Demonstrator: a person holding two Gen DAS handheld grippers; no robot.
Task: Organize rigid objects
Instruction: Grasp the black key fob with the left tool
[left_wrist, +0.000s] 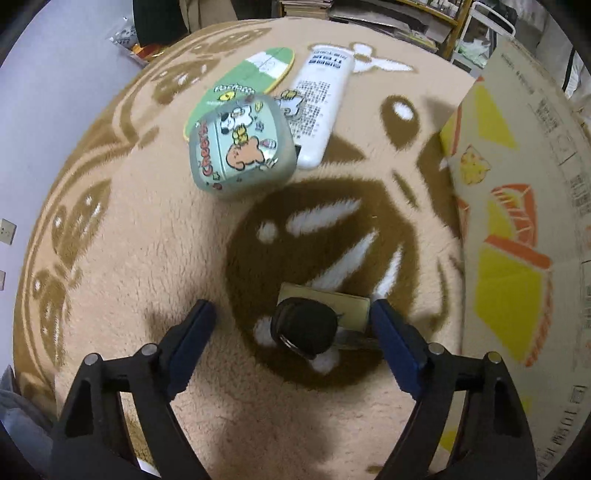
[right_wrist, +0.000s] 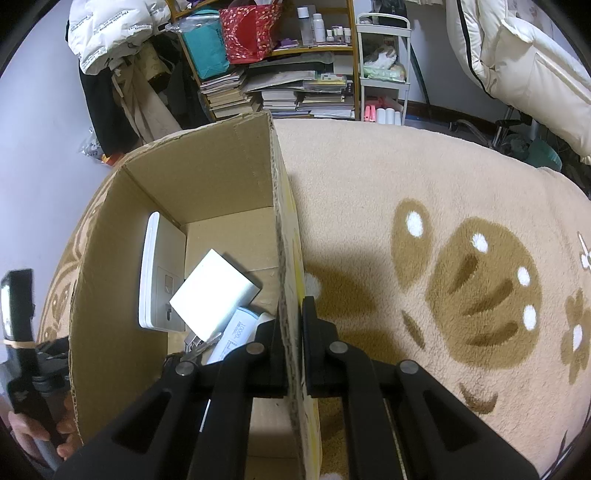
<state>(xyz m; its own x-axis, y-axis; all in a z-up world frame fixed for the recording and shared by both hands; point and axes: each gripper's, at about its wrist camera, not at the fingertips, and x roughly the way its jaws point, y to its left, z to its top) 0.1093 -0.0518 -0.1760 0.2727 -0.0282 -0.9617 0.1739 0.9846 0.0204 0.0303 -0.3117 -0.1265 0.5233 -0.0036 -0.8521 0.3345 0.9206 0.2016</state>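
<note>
A small black object lying on a gold card sits low in the frame on the patterned rug, between the wide-apart fingers of the left gripper. Farther up lie a cartoon-printed case and a white remote. The right gripper is clamped on the cardboard box wall; inside are white devices.

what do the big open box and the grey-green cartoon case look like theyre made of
The big open brown box looks like corrugated cardboard: matte, with fluting visible along its cut edge, which the right gripper clamps. The grey-green cartoon case looks like hard plastic or tin, smooth with a printed, slightly glossy surface; the picture leaves this open.
</note>
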